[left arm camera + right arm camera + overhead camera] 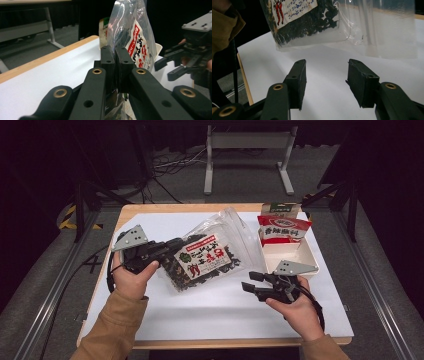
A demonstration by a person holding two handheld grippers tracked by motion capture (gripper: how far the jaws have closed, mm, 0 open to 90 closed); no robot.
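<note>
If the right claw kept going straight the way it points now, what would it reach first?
Most likely the clear bag of dark dried food held up by the left claw. The right claw, open, points at its lower end, with bare white table beneath. Depth is unclear; it might pass just under.

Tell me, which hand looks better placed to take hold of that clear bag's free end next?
The right gripper, I'd guess. Its jaws stand open and empty, aimed at the bag, which hangs just ahead in its own view. The left gripper is shut on the bag's edge, holding it up, so it seems occupied.
</note>
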